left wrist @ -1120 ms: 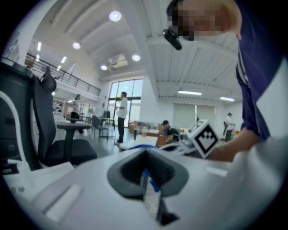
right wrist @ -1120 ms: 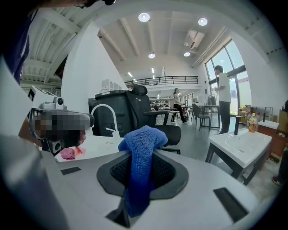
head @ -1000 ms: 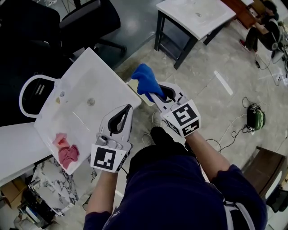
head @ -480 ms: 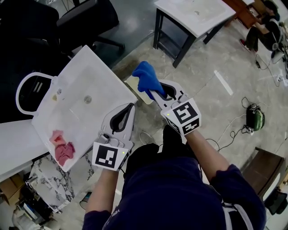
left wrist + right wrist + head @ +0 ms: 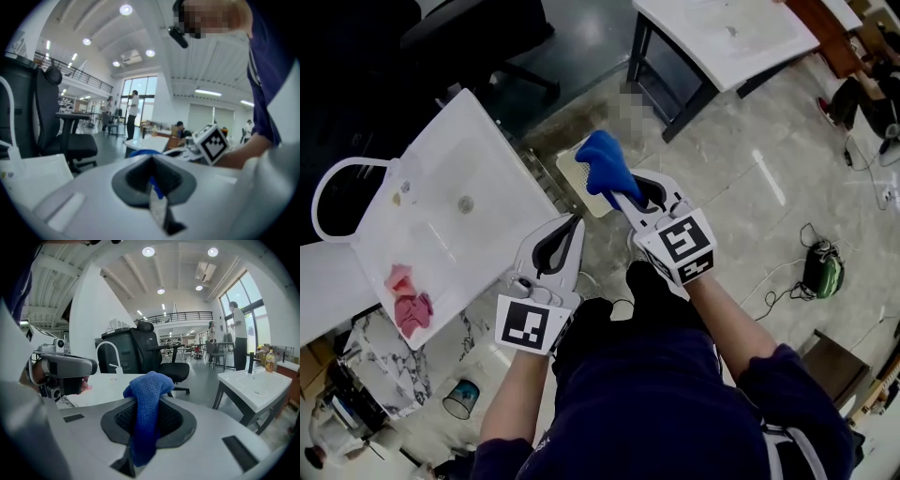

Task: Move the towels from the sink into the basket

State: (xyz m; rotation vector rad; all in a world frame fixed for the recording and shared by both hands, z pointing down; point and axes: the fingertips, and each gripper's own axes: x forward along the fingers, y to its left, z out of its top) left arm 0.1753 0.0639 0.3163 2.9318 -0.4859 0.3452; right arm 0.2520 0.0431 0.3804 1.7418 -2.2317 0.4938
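Right gripper (image 5: 617, 199): jaws pinched on a blue towel (image 5: 602, 167). The cloth bunches above the jaw tips, and a tail of it hangs down between the pads, as the right gripper view shows. In the head view the towel overlaps a pale perforated basket (image 5: 575, 172) standing on the floor at twelve o'clock from my body; I cannot tell whether cloth and basket touch.

Left gripper (image 5: 576, 221): jaws pressed together, tips meeting, with nothing held. It points toward twelve o'clock and sits just beside the right gripper, at its eight o'clock.

White sink (image 5: 450, 159): at ten o'clock from the left gripper, with its drain (image 5: 466, 202) near the middle of the basin.

Pink towels (image 5: 409, 306): crumpled together in the sink's near corner, at eight o'clock from the left gripper and well apart from it.

Markings: the right marker cube (image 5: 680, 246) and the left marker cube (image 5: 528, 325) each carry a black-and-white square pattern on a white face, turned up toward me.
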